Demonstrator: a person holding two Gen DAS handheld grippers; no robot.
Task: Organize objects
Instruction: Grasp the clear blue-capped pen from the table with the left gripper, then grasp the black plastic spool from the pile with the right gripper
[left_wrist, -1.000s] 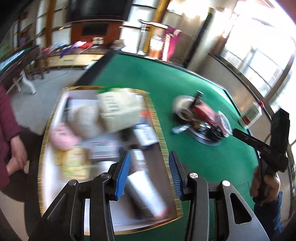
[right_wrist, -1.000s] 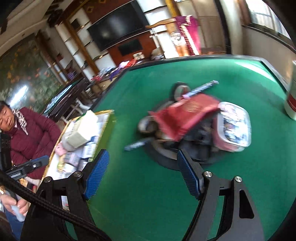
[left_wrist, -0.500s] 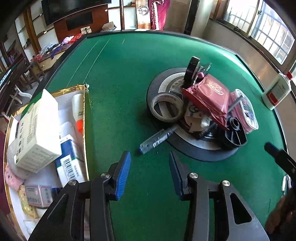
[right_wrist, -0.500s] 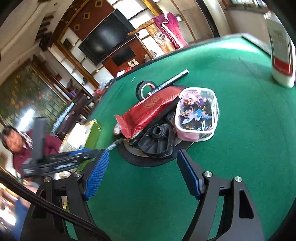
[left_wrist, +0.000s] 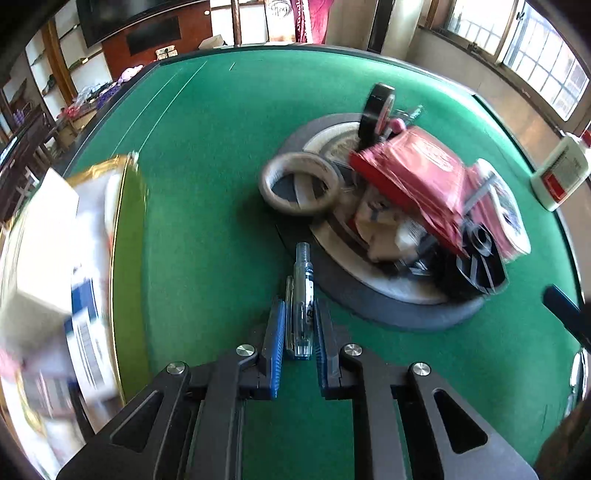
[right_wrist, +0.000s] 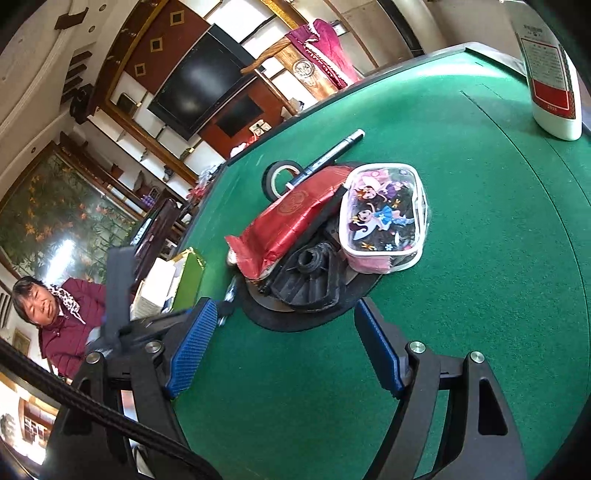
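The left tool (left_wrist: 300, 334) has its two blue-padded jaws drawn in almost fully, clamped on the lower barrel of a clear plastic pen with a blue printed label (left_wrist: 303, 295). The pen lies on the green felt surface (left_wrist: 207, 229) with its long axis running straight out from the jaws toward 12 o'clock, so its threaded clear tip points at the rim of the round dark grey turntable disc (left_wrist: 399, 314) and stops just short of it. About half the pen is between the pads; the rest sticks out ahead.

The pile on the disc sits at 1 to 2 o'clock from the left tool: a beige ring of masking tape (left_wrist: 298, 188) leaning at the near edge, a crumpled red foil packet (left_wrist: 410, 173), a black tape roll (left_wrist: 376, 110) standing on edge and a black plastic spool (left_wrist: 476, 262). The gold-rimmed tray with green sides (left_wrist: 127, 258), already holding boxes and blurred in this view, lies at 9 to 10 o'clock, near the pen.

The right tool (right_wrist: 286, 350) is wide open and holds nothing; it hangs above bare felt with the disc at its 12 o'clock, a pink cartoon-printed clear pouch (right_wrist: 384, 218) on top there. A white bottle with a red label (right_wrist: 552, 85) stands well apart at 1 o'clock.

The coming move likely turns on swinging the pen from 12 o'clock round to the tray on the left. With the grip low on the barrel, the free end could sag or twist when raised.
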